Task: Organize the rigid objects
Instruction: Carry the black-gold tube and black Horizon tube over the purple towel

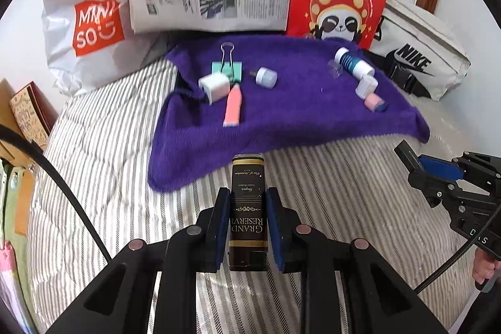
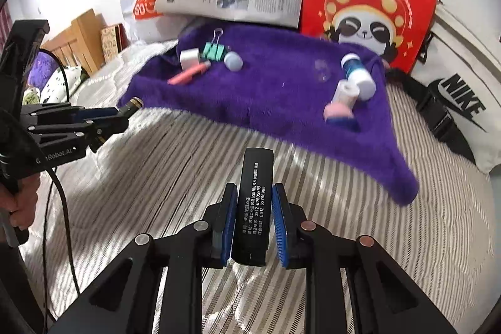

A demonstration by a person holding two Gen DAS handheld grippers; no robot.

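left tool (image 1: pixel 247 224) clamps a black-and-gold lighter (image 1: pixel 248 208); right tool (image 2: pixel 254 224) clamps a black lighter (image 2: pixel 253 205). both hang above the striped bed (image 2: pixel 156 165), near the purple towel (image 1: pixel 297 115).

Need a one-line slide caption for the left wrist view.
Left gripper clamps a black lighter above striped bedding, facing a purple towel.

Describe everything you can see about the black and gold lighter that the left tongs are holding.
The black and gold lighter is a slim, glossy rectangular bar with gold trim, ornamental scrollwork and the words GRAND RESERVE, which read upside down in the left wrist view. It looks like plastic or lacquered metal. It points forward, lengthwise between the blue pads of the left tongs, which clamp its sides. It is above the striped bedding, its far end near the edge of the purple towel.
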